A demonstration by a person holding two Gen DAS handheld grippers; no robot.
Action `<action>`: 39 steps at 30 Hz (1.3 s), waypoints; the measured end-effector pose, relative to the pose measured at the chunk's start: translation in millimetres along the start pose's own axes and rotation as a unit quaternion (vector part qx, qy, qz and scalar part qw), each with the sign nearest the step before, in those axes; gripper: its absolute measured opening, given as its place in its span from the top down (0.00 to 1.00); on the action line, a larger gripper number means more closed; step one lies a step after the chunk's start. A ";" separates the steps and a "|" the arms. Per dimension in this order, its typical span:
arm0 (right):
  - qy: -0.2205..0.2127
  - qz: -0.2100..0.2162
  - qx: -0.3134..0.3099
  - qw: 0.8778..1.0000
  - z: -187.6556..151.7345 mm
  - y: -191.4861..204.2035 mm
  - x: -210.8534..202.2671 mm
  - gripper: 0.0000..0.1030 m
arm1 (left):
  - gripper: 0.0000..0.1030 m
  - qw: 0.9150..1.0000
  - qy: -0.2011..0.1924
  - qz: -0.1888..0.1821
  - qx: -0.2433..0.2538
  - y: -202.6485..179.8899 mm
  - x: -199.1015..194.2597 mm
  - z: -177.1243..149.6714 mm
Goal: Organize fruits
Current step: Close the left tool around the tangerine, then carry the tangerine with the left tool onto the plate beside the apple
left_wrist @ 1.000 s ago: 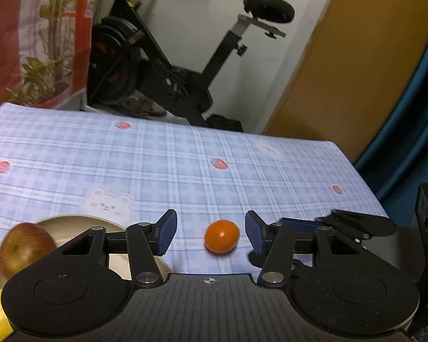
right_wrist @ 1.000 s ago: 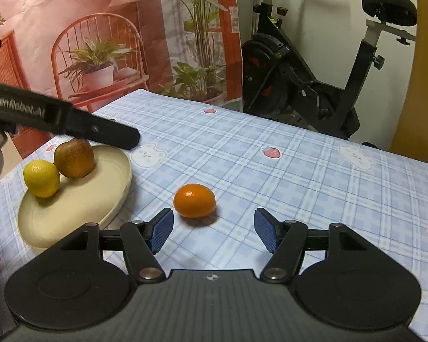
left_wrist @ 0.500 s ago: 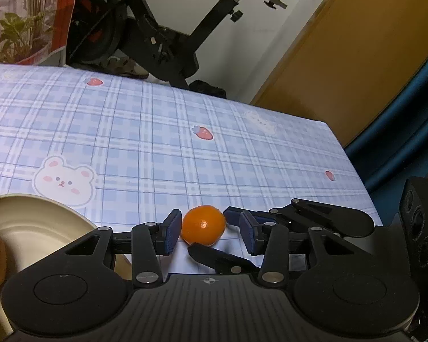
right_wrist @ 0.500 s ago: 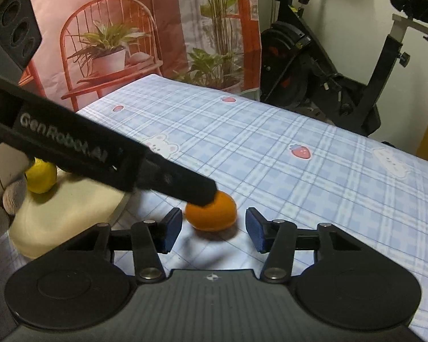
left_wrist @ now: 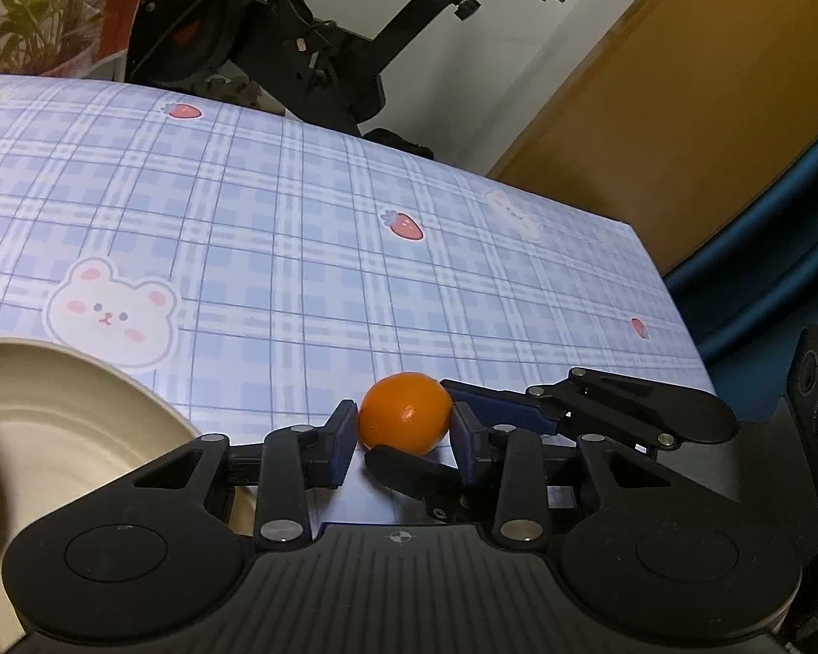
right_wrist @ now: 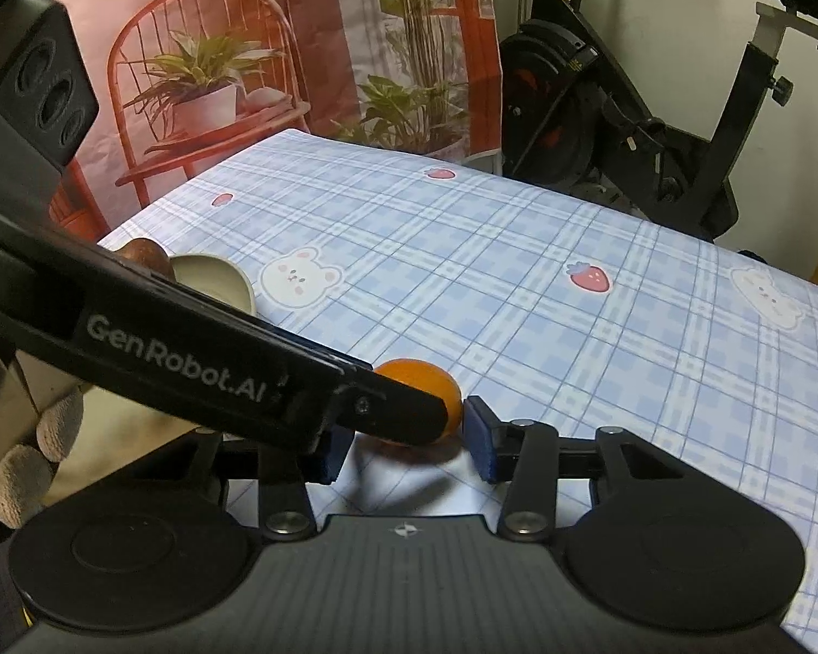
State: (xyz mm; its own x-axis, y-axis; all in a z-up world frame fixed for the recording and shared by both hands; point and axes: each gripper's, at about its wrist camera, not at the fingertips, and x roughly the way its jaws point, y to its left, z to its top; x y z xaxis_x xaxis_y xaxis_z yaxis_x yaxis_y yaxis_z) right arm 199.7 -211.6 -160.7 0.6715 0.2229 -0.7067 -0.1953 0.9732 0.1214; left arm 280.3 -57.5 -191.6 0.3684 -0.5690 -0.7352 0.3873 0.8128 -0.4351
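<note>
1. My left gripper (left_wrist: pixel 403 444) has its jaws closing on the orange (left_wrist: pixel 406 418); in the left wrist view both blue pads look to be touching its sides, so I read it as a grip forming on the fruit, which sits on the table
2. My right gripper (right_wrist: pixel 403 449) is closing too, with the same orange (right_wrist: pixel 428 381) between its jaws. The right pad sits just beside the fruit; the other side is hidden behind the left tool's finger, so I cannot tell whether it presses
3. Both tools crowd one fruit, and the fingers cross. I judge that one should back off to avoid a clash
4. The orange lies on the plaid tablecloth (left_wrist: pixel 300 229), just beside the cream plate (left_wrist: pixel 54 409)
5. The plate already holds a brown fruit (right_wrist: pixel 144 253) at its far side, so I take the plate as the gathering spot, a short carry to the left
6. An exercise bike (right_wrist: pixel 627 109) stands beyond the table, well apart
</note>
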 end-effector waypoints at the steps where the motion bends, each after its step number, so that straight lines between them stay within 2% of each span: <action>1: 0.000 0.001 -0.001 1.000 0.9 -0.9 -0.1 0.55 | 0.62 1.000 -0.001 0.000 0.004 -0.1 -2.2 -0.7; 4: -0.003 0.006 -0.008 1.000 1.9 3.1 -3.1 0.55 | 0.62 1.000 -0.005 0.004 0.012 0.1 -11.5 0.4; 9: -0.018 0.017 -0.022 0.999 10.7 14.9 -13.6 0.55 | 0.63 1.000 -0.028 -0.007 -0.003 10.6 -45.4 2.1; 14: -0.028 0.039 -0.050 0.998 27.1 39.1 -14.3 0.55 | 0.63 0.999 -0.045 0.018 -0.004 26.5 -73.9 1.9; 20: -0.021 0.066 -0.072 0.995 39.0 73.1 11.0 0.55 | 0.63 0.997 -0.041 0.057 -0.030 54.7 -86.0 -3.2; 26: 0.005 0.081 -0.098 0.992 40.6 95.4 39.0 0.55 | 0.63 0.995 -0.039 0.071 -0.060 80.1 -87.1 -8.6; 33: 0.023 0.071 -0.125 0.989 42.8 104.4 57.3 0.55 | 0.63 0.995 -0.049 0.059 -0.070 95.9 -98.7 -14.8; 39: 0.023 0.062 -0.132 0.989 46.4 110.4 66.4 0.55 | 0.63 0.994 -0.065 0.060 -0.064 91.2 -116.6 -20.8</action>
State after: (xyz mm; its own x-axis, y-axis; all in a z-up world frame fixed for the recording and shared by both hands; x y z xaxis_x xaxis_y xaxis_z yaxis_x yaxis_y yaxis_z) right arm 255.9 -86.7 -161.9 0.5992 0.3306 -0.7292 -0.4580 0.8886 0.0265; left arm 255.1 85.6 -156.5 0.5156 -0.4715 -0.7154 0.2264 0.8803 -0.4169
